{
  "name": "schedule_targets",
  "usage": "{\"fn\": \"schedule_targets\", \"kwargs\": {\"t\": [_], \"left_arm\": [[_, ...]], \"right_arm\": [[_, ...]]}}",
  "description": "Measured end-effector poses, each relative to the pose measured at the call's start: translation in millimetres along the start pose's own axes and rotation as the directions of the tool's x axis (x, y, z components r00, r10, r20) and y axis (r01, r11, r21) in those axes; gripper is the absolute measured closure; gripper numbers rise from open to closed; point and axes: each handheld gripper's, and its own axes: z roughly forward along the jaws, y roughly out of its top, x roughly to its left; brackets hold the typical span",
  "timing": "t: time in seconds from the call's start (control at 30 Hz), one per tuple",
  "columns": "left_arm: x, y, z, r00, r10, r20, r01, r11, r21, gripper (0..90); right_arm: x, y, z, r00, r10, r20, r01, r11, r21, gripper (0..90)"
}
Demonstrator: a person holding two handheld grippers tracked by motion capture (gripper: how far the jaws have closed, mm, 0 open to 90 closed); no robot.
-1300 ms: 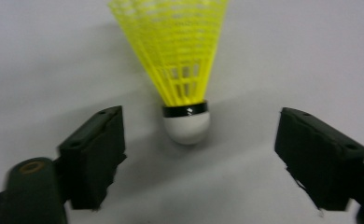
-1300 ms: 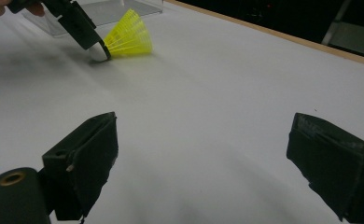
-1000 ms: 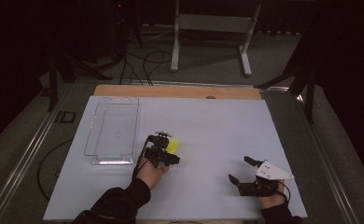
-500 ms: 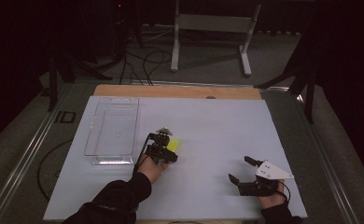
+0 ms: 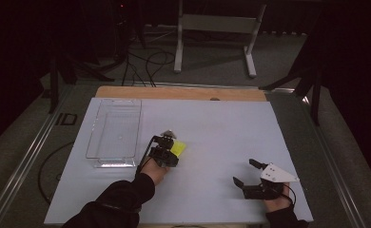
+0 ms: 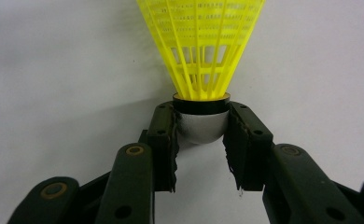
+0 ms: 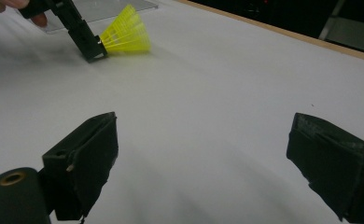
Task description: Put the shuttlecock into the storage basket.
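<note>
The left gripper (image 6: 201, 140) is pinching the white rounded cork of a yellow shuttlecock (image 6: 201, 51), its jaws having just been closing onto it; the skirt is fanning out toward twelve o'clock in the left gripper view. The shuttlecock is lying on the white tabletop (image 5: 221, 128), at about four o'clock of the clear plastic tray (image 5: 114, 133). The right gripper (image 5: 245, 172) is resting at the table's five o'clock, jaws spread wide around nothing.
</note>
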Motion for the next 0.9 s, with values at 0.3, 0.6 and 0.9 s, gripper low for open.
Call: {"fn": "schedule_targets", "kwargs": {"t": [0.3, 0.6, 0.9], "left_arm": [[3.8, 1.7, -8.3, 0.9961, 0.085, 0.020, -0.086, 0.9959, 0.029, 66.2], [3.5, 1.8, -12.5, 0.9797, 0.195, 0.045, -0.198, 0.9771, 0.077, 66.4], [6.4, 1.0, -33.0, 0.9425, 0.322, 0.089, -0.330, 0.9399, 0.089, 66.3]], "right_arm": [[0.0, 0.0, 0.2, 1.0000, 0.002, -0.003, -0.002, 1.000, -0.001, 9.2], [-0.1, -0.2, 0.3, 1.0000, 0.007, -0.005, -0.007, 1.000, 0.001, 9.2], [-0.4, -0.1, 0.1, 1.0000, 0.007, -0.006, -0.007, 1.000, -0.003, 9.2]]}}
